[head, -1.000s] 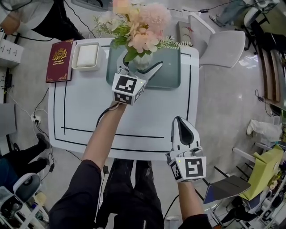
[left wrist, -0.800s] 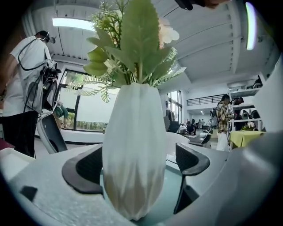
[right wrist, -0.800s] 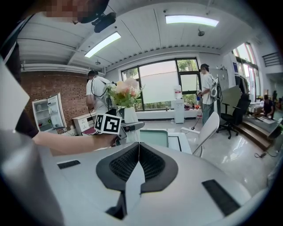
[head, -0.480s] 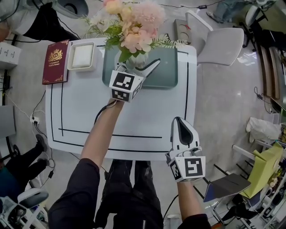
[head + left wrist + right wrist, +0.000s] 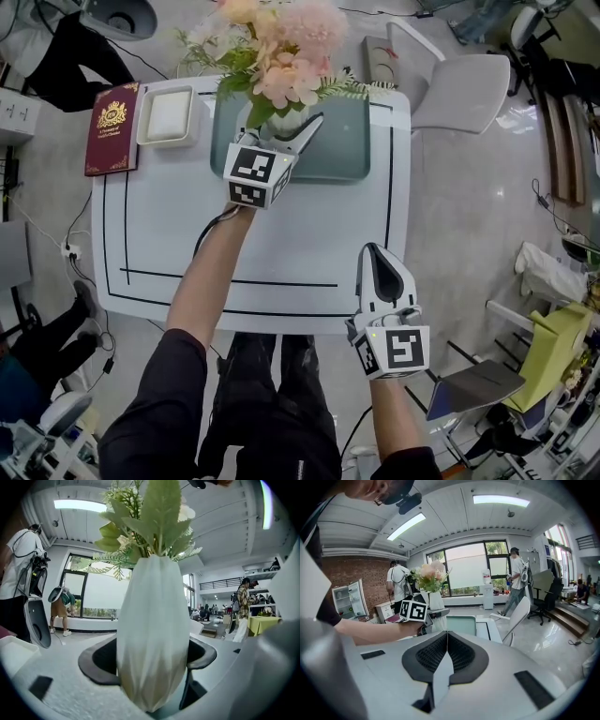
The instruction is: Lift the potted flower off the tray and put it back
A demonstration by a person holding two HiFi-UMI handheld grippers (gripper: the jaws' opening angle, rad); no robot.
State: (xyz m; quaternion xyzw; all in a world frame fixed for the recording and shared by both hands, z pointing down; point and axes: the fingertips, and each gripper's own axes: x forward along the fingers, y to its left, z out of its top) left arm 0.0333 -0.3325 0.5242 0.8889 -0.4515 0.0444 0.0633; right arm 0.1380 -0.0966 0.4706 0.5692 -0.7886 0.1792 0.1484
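Note:
The potted flower [image 5: 281, 120], a white ribbed vase [image 5: 152, 634] with pink blooms and green leaves, stands upright on the grey-green tray [image 5: 347, 150] at the table's far side. My left gripper [image 5: 281, 127] reaches level around the vase's lower body. Its jaws are closing, and the black pads [image 5: 98, 660] meet the vase on both sides. The vase [image 5: 436, 601] also shows far off in the right gripper view. My right gripper [image 5: 380, 258] rests shut on nothing at the table's near right edge, its pads [image 5: 459, 653] closed together.
A red book [image 5: 111, 128] and a shallow white box [image 5: 169, 115] lie left of the tray. The white table [image 5: 234, 244] has black border lines. A white chair [image 5: 459, 89] stands past its far right corner. People stand farther off in the room [image 5: 518, 581].
My left gripper's jaws have drawn in against the vase. The vase stays on the tray. My right gripper has not moved.

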